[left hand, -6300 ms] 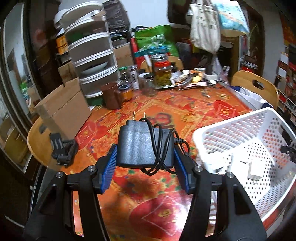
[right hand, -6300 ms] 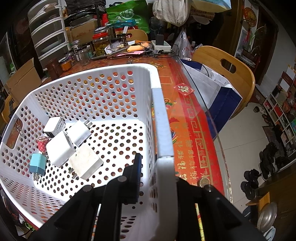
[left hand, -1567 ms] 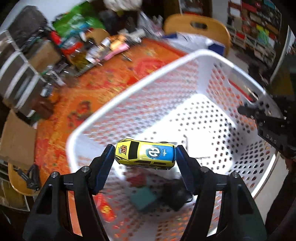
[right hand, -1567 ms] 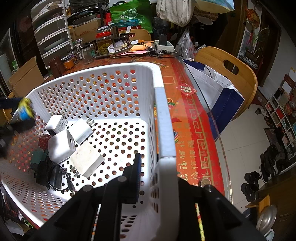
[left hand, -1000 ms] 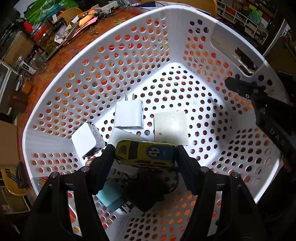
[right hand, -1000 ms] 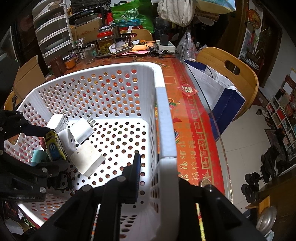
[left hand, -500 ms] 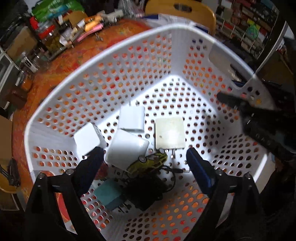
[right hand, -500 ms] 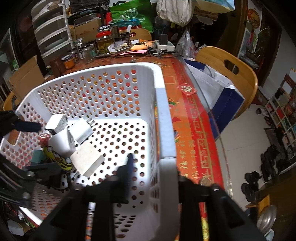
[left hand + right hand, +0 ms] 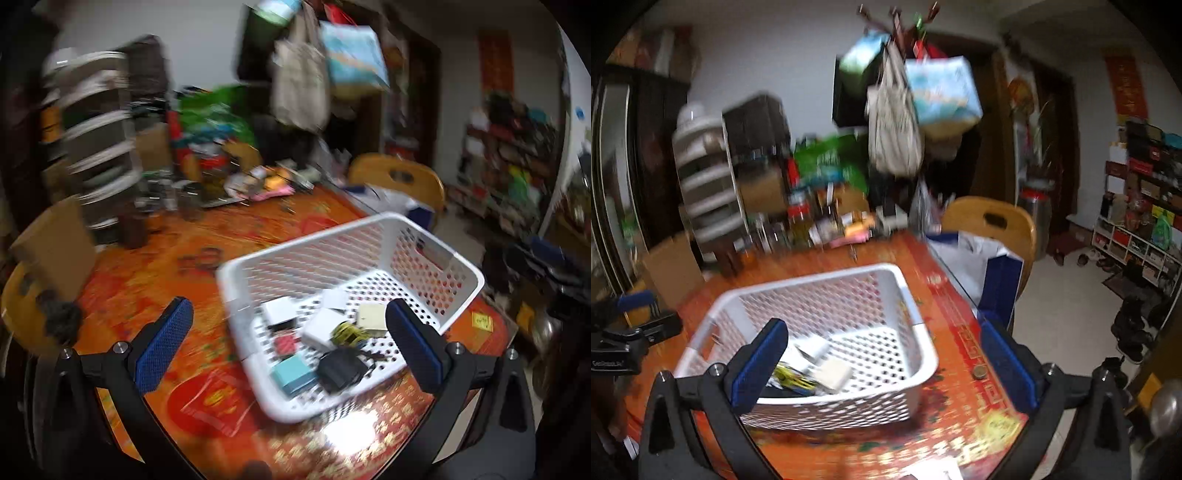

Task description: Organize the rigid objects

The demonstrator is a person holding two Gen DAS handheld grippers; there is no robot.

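now, from the left wrist view, the left gripper (image 9: 290, 345) has its blue-padded jaws spread wide, having just been opening, with nothing clamped between them. the white perforated plastic basket (image 9: 461, 269) sits on the red and orange patterned table (image 9: 147, 266), right of centre in the frame, beyond the fingertips and apart from them. inside it, low in the frame between the two pads as seen, lie the small yellow toy car (image 9: 347, 332), the black power adapter with its cord (image 9: 341, 369), a teal cube charger (image 9: 293, 374), a small red item (image 9: 286, 345) and several white plug chargers (image 9: 321, 330). the car rests near the basket's middle, just beside the black adapter. at the right edge the right gripper (image 9: 550, 262) shows dark and blurred, clear of the basket's rim.

from the right wrist view, the right gripper (image 9: 882, 363) also stands wide apart, its jaws having just been opening, gripping nothing. the basket (image 9: 923, 332) lies in the lower centre, its near right corner between the pads as seen but not touched by them. the yellow car (image 9: 792, 376) shows blurred in the basket's lower left part, just behind the left blue pad. the left gripper (image 9: 635, 325) appears at the left edge of the frame, outside the basket. a wooden chair (image 9: 993, 218) stands beyond the table at the upper right.
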